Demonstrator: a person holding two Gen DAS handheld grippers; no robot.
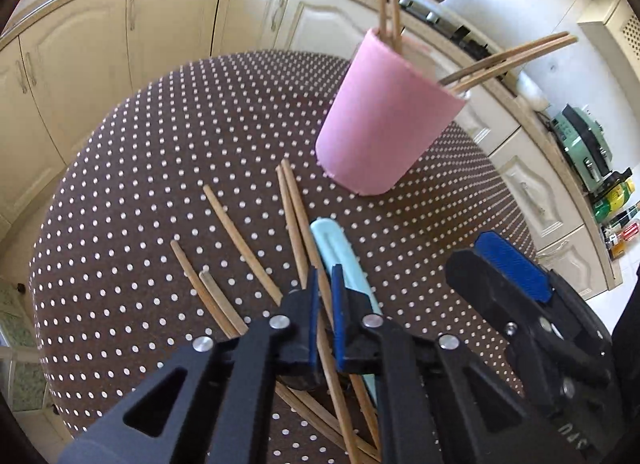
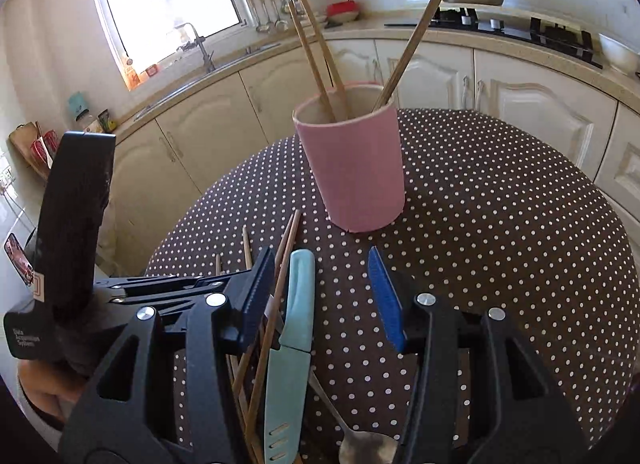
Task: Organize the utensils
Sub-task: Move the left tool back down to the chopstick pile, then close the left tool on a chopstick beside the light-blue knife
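While the left gripper (image 1: 326,284) pinches one chopstick (image 1: 320,276), next lift it to the cup (image 1: 384,115) at one o'clock; right gripper (image 2: 320,296) half-open, empty

pink cup (image 2: 354,167): upright on dotted table, chopsticks leaning inside | loose chopsticks (image 1: 240,234): flat, scattered near cup | teal knife (image 2: 290,340): flat beside them | spoon (image 2: 366,446): flat

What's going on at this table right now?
A person with a claw in each hand is sorting utensils into a pink cup that already holds several chopsticks. The left claw is shut on one loose chopstick. The right claw is open over a light blue knife. A spoon lies nearby.
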